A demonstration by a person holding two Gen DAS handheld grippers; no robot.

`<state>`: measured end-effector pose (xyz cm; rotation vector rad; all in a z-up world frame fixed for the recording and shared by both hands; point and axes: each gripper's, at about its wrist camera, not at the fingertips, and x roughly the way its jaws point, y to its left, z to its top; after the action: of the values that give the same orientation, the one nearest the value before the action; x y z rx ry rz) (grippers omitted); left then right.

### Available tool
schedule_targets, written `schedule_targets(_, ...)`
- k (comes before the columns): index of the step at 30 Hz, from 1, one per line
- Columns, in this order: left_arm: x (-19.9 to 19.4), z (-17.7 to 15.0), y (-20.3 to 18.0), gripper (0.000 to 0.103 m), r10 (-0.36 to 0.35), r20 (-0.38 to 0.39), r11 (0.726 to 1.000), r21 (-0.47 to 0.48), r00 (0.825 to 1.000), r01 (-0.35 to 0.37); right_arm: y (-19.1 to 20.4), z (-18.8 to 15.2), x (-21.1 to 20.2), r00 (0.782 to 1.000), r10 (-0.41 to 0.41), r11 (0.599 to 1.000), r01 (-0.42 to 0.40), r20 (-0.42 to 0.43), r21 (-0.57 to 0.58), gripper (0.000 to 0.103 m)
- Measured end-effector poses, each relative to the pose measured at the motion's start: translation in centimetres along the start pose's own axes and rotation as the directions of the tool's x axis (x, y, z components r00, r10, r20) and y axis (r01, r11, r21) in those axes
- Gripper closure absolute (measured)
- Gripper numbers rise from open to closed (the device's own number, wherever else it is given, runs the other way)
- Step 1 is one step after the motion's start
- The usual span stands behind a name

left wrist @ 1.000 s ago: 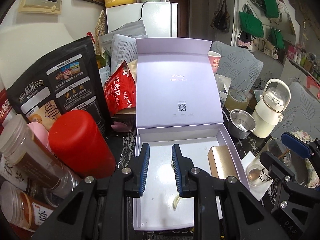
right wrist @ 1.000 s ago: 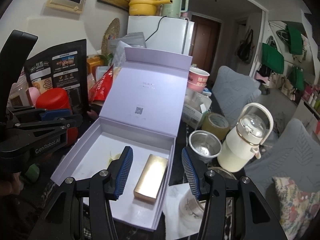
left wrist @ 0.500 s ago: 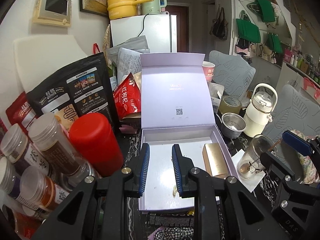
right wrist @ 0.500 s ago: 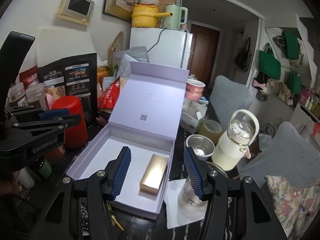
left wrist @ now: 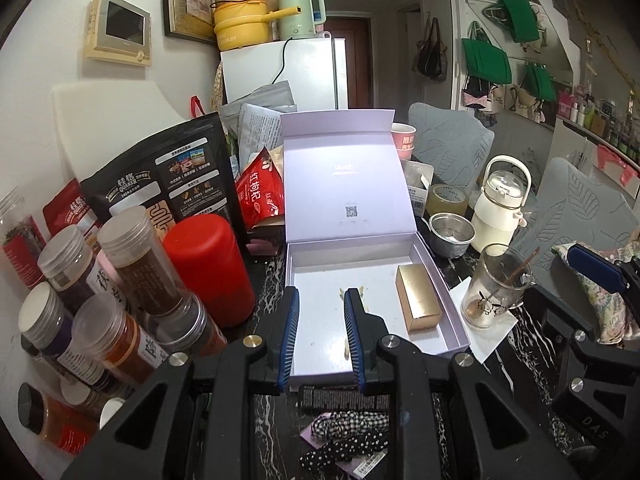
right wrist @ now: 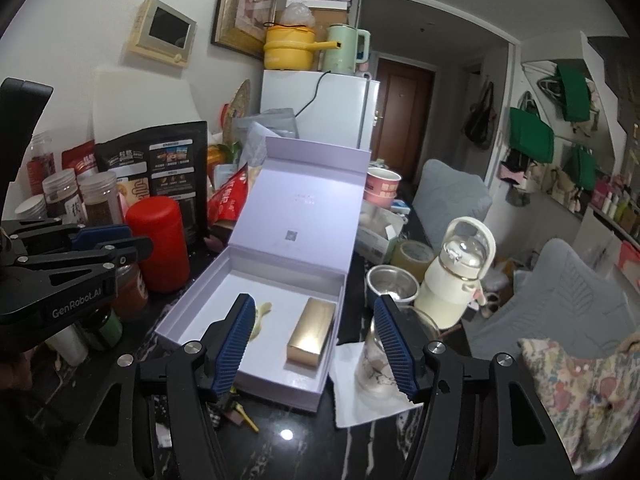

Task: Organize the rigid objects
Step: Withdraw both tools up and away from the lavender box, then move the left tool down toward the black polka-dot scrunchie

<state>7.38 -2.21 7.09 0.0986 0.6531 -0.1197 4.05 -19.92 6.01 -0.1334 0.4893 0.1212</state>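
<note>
Gold box against lilac box right wall — left half bare.

Both grippers are pulling back and up from the lavender box, so it is shrinking toward 12 o'clock in both wrist views. More dark tabletop is showing at 6 o'clock. In the left wrist view, spice jars are crowding in at 9 o'clock and checked and dotted fabric bows are appearing at 6 o'clock. The right gripper has just been opening its jaws, with nothing gripped between them; the gold bar is lying in the box beyond.
</note>
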Motion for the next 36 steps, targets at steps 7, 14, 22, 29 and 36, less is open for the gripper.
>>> schedule_targets(7,-0.9,-2.2,0.0,0.08,0.007,-0.011,1.0,0.004,1.0,-0.007,-0.2,-2.1,-1.2,1.0,0.004,1.0,-0.004,-0.019,0.027,0.04)
schedule_targets(14,-1.0,-4.6,0.3,0.0,0.001,-0.022,1.0,-0.007,1.0,-0.001,0.0,-4.5,-1.8,0.998,0.018,0.999,-0.015,-0.054,0.046,0.04)
schedule_targets(22,-0.4,-7.6,0.3,0.0,0.012,-0.089,1.0,0.008,0.996,-0.011,0.3,-6.9,-1.8,0.995,0.03,0.997,-0.023,-0.099,0.07,0.04)
schedule_targets(29,0.5,-10.2,0.9,0.0,0.004,-0.147,1.0,-0.021,0.989,-0.007,0.9,-8.8,-1.3,0.989,0.039,0.996,-0.027,-0.144,0.081,0.039)
schedule_targets(36,0.9,-11.6,0.6,0.0,0.033,-0.133,0.999,-0.019,0.991,-0.036,1.3,-10.3,-0.6,0.984,0.03,0.996,-0.014,-0.177,0.088,0.038)
